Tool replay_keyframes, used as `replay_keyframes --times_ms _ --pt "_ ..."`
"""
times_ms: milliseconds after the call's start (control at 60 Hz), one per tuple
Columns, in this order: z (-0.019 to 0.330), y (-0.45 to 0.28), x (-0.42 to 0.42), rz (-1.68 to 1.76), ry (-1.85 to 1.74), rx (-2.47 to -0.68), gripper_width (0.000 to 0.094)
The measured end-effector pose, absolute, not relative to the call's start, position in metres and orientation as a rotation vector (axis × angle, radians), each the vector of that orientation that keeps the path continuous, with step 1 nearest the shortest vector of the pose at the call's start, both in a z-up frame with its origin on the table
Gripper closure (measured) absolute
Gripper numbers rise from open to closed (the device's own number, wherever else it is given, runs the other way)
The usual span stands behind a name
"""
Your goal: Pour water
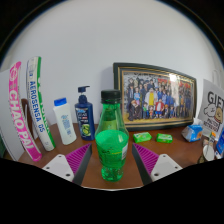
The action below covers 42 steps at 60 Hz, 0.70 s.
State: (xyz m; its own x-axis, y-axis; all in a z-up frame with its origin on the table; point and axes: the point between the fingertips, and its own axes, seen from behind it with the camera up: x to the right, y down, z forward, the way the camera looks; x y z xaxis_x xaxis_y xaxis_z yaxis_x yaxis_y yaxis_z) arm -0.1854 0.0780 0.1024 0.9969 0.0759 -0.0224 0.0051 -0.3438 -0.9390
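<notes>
Gripping green bottle [111,140], fingers [77,158] pressed on both sides (bottle base hidden).

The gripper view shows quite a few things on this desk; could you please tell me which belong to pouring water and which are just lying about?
For the job:
- green bottle, upright between the jaws
- gripper, a pad close at each side; whether they press on it cannot be told

Lying about:
- framed group photo
- blue bottle
- white bottle
- leaning Aerosensa tubes
- small green packets
</notes>
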Motion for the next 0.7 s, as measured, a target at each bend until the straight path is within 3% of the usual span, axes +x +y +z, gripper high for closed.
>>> replay_keyframes --times_ms 150,333,467,700 --pt "0.089 0.098 -0.184 0.008 -0.069 -1.895 0.0424" --pt "0.091 0.098 -0.181 0.012 -0.05 -1.869 0.0596" --pt "0.108 0.096 -0.18 0.055 -0.011 -1.85 0.0631" --pt "0.197 0.082 -0.162 0.58 0.385 -1.736 0.0631"
